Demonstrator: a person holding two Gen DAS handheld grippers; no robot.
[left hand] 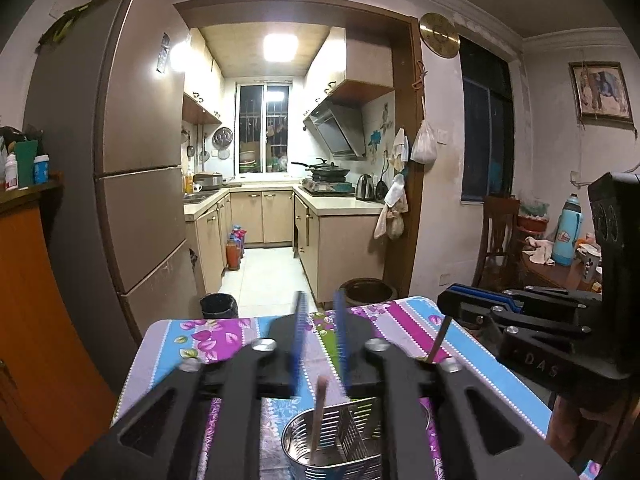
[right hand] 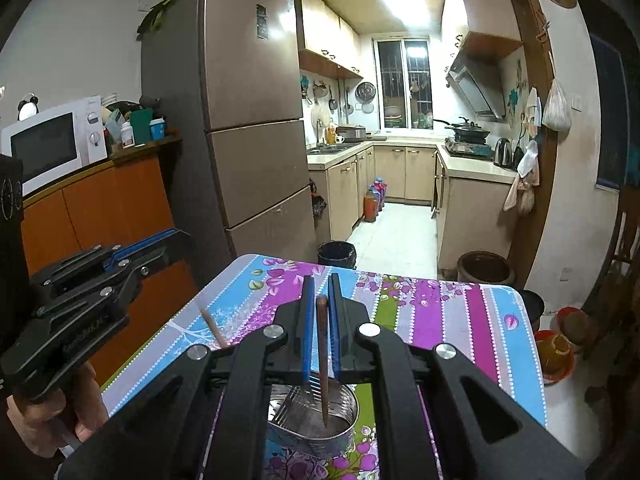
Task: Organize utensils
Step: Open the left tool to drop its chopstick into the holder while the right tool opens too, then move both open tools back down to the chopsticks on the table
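A perforated steel utensil holder [left hand: 332, 440] stands on the floral tablecloth, also seen in the right wrist view [right hand: 316, 424]. My left gripper [left hand: 320, 320] hovers above it, blurred, jaws apart; a brown chopstick [left hand: 320, 408] stands in the holder below it. My right gripper [right hand: 321, 304] holds a dark brown chopstick [right hand: 322, 360] between its blue pads, tip hanging over the holder. In the left wrist view the right gripper [left hand: 472, 304] is at the right with the chopstick [left hand: 438, 340] hanging from it. The left gripper [right hand: 160, 240] shows at the left of the right wrist view, with a chopstick [right hand: 212, 328] below it.
The table [right hand: 460, 312] ends at a far edge with a black bin [right hand: 337, 254] and a brown crock [right hand: 484, 268] on the floor beyond. A fridge [right hand: 248, 120] and an orange cabinet [right hand: 100, 208] with a microwave stand left. A side table with a thermos [left hand: 566, 232] is right.
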